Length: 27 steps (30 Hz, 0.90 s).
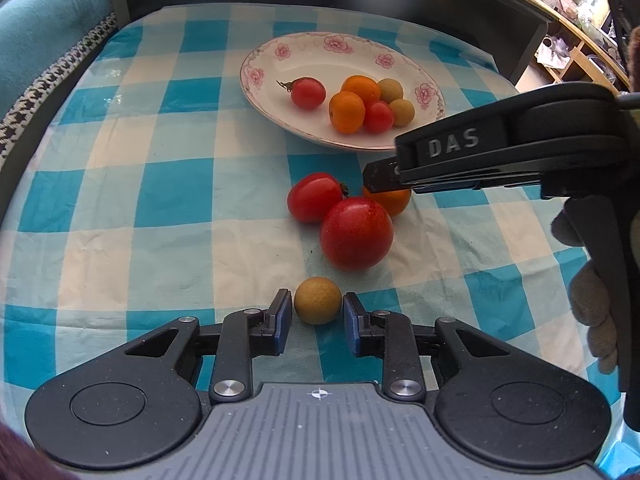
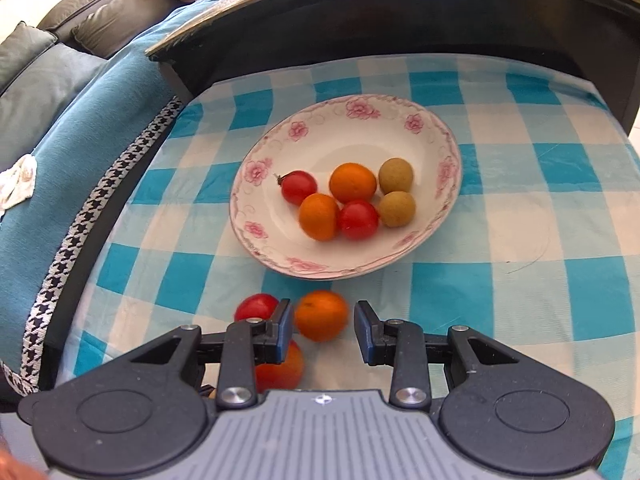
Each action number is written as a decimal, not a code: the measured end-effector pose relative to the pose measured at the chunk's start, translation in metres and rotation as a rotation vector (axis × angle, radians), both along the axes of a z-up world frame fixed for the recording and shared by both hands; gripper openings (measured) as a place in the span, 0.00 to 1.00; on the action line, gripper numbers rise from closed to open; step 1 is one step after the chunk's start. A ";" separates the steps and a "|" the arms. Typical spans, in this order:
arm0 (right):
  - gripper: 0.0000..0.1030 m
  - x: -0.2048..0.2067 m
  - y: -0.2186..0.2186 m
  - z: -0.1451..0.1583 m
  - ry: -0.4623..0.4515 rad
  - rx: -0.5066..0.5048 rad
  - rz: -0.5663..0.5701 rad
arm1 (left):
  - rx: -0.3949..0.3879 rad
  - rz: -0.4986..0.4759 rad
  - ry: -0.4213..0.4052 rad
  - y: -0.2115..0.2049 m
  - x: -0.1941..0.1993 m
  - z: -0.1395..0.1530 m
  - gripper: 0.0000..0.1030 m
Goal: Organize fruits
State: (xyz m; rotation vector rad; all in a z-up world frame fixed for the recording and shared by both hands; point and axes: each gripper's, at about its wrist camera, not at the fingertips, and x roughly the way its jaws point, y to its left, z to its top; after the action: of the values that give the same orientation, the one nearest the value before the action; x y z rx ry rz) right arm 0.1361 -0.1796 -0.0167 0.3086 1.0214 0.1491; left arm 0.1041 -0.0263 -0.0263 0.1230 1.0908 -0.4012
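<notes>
Fruit-gathering onto plate (image 2: 452, 184) under way. Left gripper (image 1: 318, 312) parted around longan (image 1: 318, 306), right gripper (image 2: 322, 326) parted around orange (image 2: 322, 315), neither squeezed yet. Next: close gently, then lift across

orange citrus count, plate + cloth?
3. Two on the plate: rear orange, front orange. One loose orange on the cloth, between the right gripper fingers. None visibly hidden.
</notes>
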 end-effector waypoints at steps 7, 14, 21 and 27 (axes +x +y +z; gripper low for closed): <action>0.34 0.007 0.004 -0.014 0.036 -0.005 -0.003 | 0.004 -0.006 -0.003 -0.001 0.000 0.000 0.35; 0.33 -0.001 0.002 -0.008 0.038 -0.082 0.044 | 0.006 0.004 0.004 -0.002 0.001 0.001 0.35; 0.33 -0.035 -0.015 0.012 0.037 -0.132 0.066 | 0.006 0.005 0.002 -0.003 0.000 0.001 0.32; 0.33 -0.062 -0.019 0.017 0.047 -0.141 0.080 | 0.006 0.028 -0.003 -0.001 0.001 0.004 0.32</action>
State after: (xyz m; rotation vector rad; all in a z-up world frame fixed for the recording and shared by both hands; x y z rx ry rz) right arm 0.0746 -0.1989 0.0003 0.1436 1.0852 0.1414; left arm 0.1050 -0.0274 -0.0225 0.1137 1.0902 -0.3722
